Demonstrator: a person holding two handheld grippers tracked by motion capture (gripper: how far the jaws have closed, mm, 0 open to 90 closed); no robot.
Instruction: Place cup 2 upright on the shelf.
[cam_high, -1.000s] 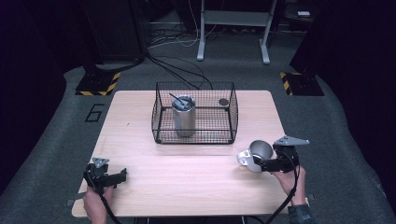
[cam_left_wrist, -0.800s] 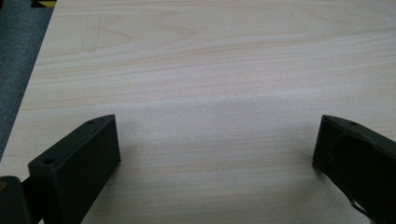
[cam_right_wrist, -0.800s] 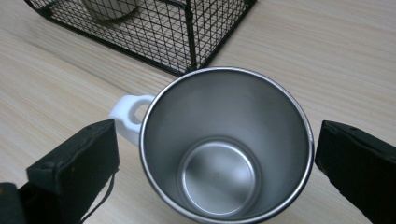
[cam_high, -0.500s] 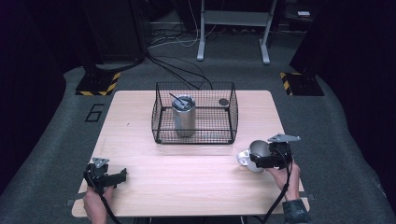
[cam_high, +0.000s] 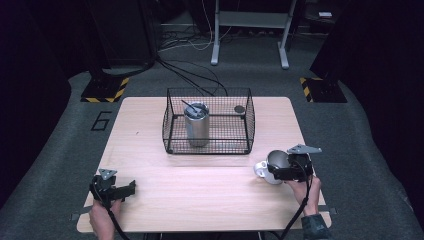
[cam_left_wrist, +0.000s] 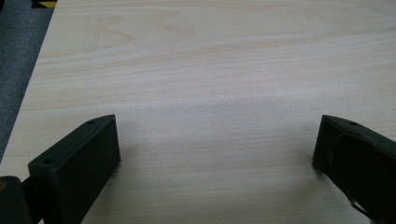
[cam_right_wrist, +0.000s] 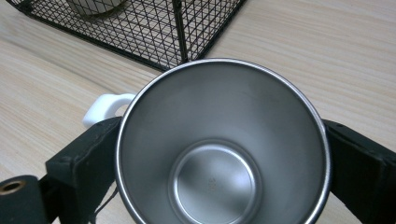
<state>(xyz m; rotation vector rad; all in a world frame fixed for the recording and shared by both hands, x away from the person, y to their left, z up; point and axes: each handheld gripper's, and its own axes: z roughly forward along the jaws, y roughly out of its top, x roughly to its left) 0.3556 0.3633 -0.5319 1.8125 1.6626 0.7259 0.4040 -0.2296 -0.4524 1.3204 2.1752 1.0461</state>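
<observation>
We see a wire basket (cam_high: 208, 122) at the frame's centre on the table (cam_high: 200, 185), a tumbler (cam_high: 196, 125) inside its left half. A mug (cam_high: 274, 164) sits at lower right.

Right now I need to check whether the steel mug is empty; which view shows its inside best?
The right gripper view: it looks straight down into the steel mug, showing a bare, empty bottom, with the right gripper jaws on both sides. The high view shows the mug small and sideways. The left gripper view shows bare table.
</observation>
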